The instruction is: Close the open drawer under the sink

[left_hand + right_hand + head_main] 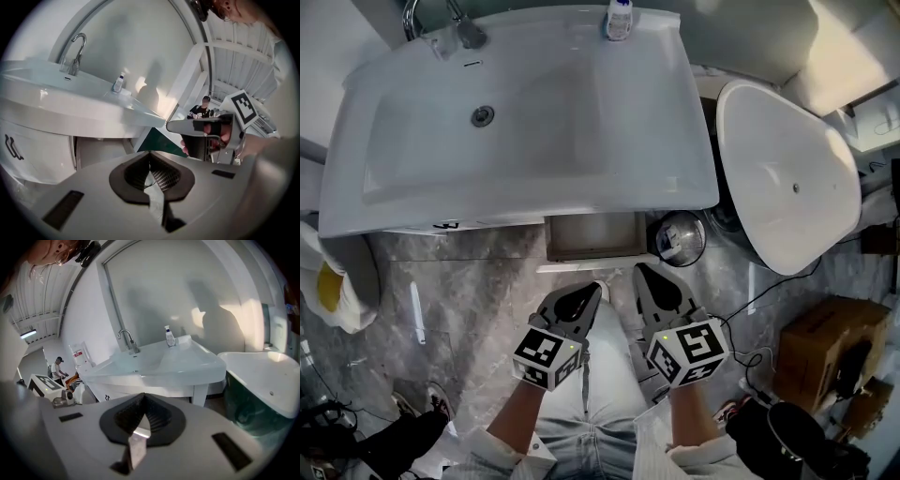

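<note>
Jaws pressed together and empty, left gripper [594, 292] and right gripper [643, 274] are held just before the open drawer [595, 236], left better centred.

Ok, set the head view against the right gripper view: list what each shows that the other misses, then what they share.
Only the head view shows the open drawer under the sink, the drain and a cardboard box on the floor. Only the right gripper view shows a distant person at the far left. Both show the sink, the faucet, the bottle, the tub and the right gripper, its tongs shut on nothing.
</note>
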The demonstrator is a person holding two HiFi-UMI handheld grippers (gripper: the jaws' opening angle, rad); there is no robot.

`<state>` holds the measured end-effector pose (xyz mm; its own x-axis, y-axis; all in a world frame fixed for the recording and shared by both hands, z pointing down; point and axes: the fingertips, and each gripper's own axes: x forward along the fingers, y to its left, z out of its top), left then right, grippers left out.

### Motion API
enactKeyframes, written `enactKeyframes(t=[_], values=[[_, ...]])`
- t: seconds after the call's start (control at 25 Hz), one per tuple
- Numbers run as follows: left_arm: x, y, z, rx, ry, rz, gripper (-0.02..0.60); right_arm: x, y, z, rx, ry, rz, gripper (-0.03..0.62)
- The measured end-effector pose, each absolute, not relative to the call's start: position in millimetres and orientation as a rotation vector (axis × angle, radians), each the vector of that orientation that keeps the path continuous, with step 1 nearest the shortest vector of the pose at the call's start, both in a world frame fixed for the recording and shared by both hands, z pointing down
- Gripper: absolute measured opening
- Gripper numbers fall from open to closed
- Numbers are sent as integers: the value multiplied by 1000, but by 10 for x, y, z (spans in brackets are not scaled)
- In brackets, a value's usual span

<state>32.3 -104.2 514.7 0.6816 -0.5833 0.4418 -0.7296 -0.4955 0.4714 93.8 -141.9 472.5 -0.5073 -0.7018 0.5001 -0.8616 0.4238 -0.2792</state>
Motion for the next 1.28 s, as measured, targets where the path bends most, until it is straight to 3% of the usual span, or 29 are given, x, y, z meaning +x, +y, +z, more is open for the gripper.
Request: enactKeyframes(t=[0.72, 1.28], values=[[324, -901, 6612, 2105, -1020, 475, 17, 996, -1263, 5328, 1361, -2312, 835, 9], [342, -1073, 7097, 2039, -1143, 544, 18, 1112, -1188, 5529, 1373, -2274, 880, 9]])
